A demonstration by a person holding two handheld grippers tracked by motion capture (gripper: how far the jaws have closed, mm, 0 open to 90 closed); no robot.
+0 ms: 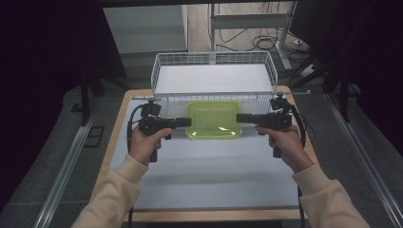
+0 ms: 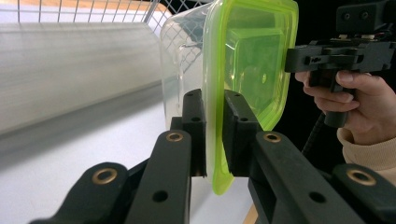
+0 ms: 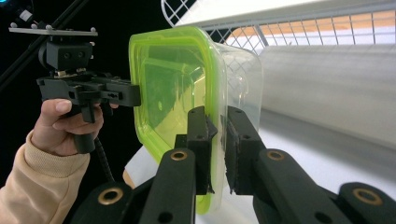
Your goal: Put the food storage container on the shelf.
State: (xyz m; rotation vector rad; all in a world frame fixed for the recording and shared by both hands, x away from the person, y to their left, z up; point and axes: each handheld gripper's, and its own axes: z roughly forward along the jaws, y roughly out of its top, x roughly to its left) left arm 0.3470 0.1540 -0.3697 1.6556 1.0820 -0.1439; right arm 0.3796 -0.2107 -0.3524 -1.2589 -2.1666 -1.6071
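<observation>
A clear plastic container with a green lid (image 1: 214, 119) hangs above the white table, held level between both grippers. My left gripper (image 1: 186, 122) is shut on the lid's left rim; in the left gripper view its pads (image 2: 236, 130) pinch the green rim (image 2: 215, 140), with the clear tub (image 2: 180, 70) on the far side. My right gripper (image 1: 241, 118) is shut on the right rim; in the right gripper view the green lid (image 3: 163, 88) sits between the black fingers (image 3: 198, 140). Each gripper view shows the other hand holding its gripper across the lid.
A white wire basket (image 1: 214, 76) stands at the table's far edge, just behind the container. The white table surface (image 1: 209, 171) spreads in front of the hands. Metal rails (image 1: 66, 171) run along both sides, and cables lie on the floor beyond.
</observation>
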